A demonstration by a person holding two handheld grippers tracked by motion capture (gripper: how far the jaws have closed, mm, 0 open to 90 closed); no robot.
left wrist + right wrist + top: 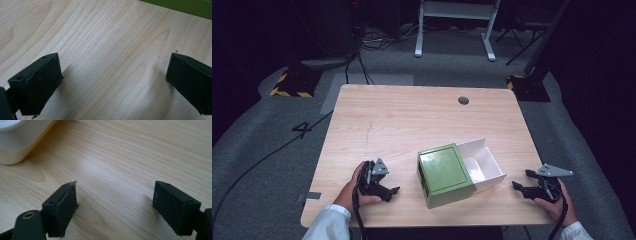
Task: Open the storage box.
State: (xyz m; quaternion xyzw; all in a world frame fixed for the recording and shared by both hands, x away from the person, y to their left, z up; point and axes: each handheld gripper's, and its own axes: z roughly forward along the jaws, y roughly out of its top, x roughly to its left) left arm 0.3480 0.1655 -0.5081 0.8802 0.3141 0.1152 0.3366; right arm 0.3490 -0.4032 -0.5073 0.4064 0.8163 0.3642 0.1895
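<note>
— Hands first, please: how do they lie?

— Both come in from the near edge of the table (412,110). The left hand (357,189) rests on the wood and holds the left gripper (393,192), which points right, toward the box (444,175). The right hand (552,200) is at the table's right near corner, and the right gripper (519,181) points left, toward the drawer (484,167).

— Are the claws closed?

— No. Each one has its jaws spread wide, with only bare wood between them. They grip nothing.

— Where is the box?

— Near the front edge, between the two grippers and apart from both. It is green, and the white drawer sticks out of its right side. In the left gripper view a green strip (190,7) shows at the top right; in the right gripper view a white corner (17,142) shows at the top left.

— How many things?

— Two hands, two grippers, one box, one drawer, and one dark round hole (463,100) at the far side of the table.
</note>
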